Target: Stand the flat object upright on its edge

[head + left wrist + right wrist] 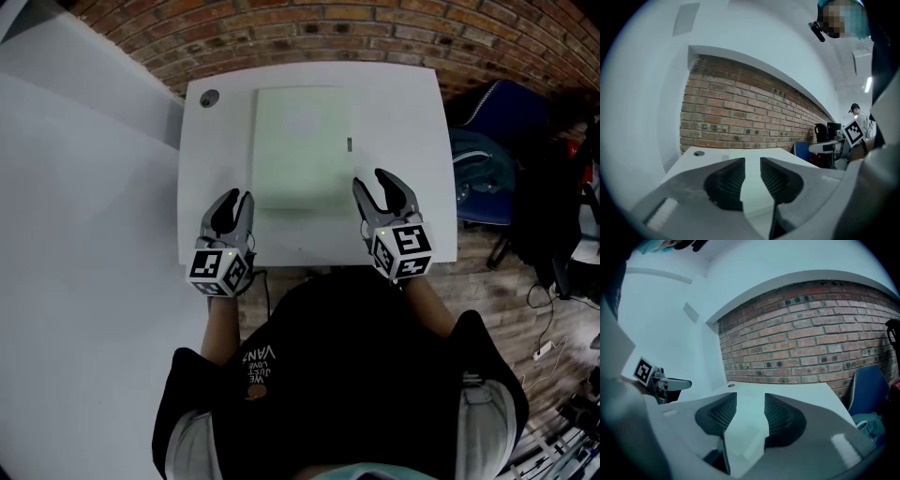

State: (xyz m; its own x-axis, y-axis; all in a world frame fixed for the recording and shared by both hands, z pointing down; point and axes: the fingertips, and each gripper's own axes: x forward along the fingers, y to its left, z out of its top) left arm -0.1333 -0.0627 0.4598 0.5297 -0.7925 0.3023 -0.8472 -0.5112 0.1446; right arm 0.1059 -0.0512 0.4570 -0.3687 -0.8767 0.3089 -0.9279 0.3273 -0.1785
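Approach step, as I judge it: both grippers sit by the near edge of the table point(405, 122), and the flat object point(302, 141) lies flat mid-table, not yet lifted. To do it well, bring the left gripper point(232, 199) in at the flat object's 7 o'clock corner and the right gripper point(380, 180) at its 5 o'clock corner. Slip a jaw under the near edge and pinch low. Tip that edge up so the flat object pivots on its 12 o'clock edge. Keep both sides level so it doesn't twist or skate toward the brick wall point(281, 37). Steady it before release, since a thin edge will likely topple. Left gripper: jaws only a narrow slit apart, nothing between them, pads pressing on nothing. Its tip is just beside the flat object's left edge; can't tell if it touches. Right gripper: jaws clearly wider apart, nothing clamped. What looks like the flat object's near corner shows below the gap, with the pads not on it. Small dark mark point(350, 144) sits toward the flat object's 3 o'clock side. Round hole point(208, 97) is at the table's 10 o'clock corner.
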